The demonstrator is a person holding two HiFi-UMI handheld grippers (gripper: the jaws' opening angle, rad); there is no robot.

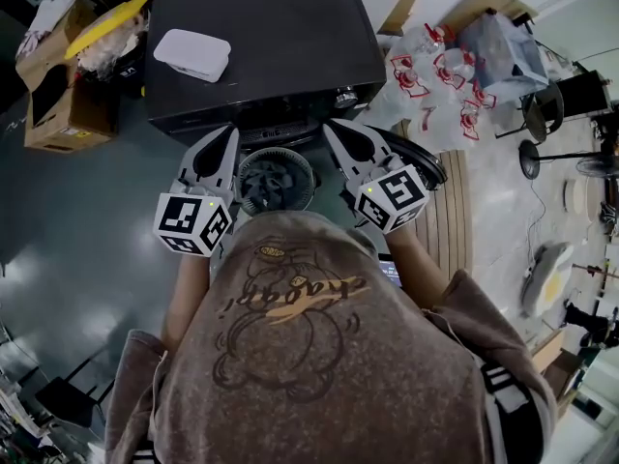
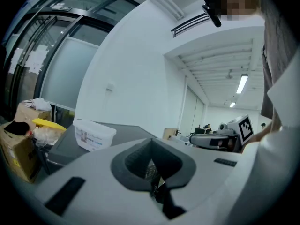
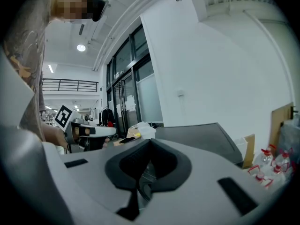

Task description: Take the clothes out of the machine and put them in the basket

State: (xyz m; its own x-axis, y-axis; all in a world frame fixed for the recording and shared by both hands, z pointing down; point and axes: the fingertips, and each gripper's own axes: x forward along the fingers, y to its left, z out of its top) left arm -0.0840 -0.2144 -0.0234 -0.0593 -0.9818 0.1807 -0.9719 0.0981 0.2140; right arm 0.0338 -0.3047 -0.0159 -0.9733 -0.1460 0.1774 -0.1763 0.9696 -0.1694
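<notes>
1. Two grippers point at the dark machine (image 1: 261,37). The left gripper (image 1: 229,133) and the right gripper (image 1: 335,127) each have their jaws pressed together and empty.
2. Each gripper carries a cube with black-and-white square markers, which bear no letters.
3. Between the grippers, just before the machine's front, stands a round slatted basket (image 1: 276,180).
4. On the machine's top sits a white lidded box (image 1: 192,54); its label has blue print too small to read.
5. The person's brown shirt (image 1: 309,356) shows a cartoon drawing and cursive lettering that cannot be read for certain.
6. Clear bags (image 1: 426,85) to the machine's right carry red print, illegible.
</notes>
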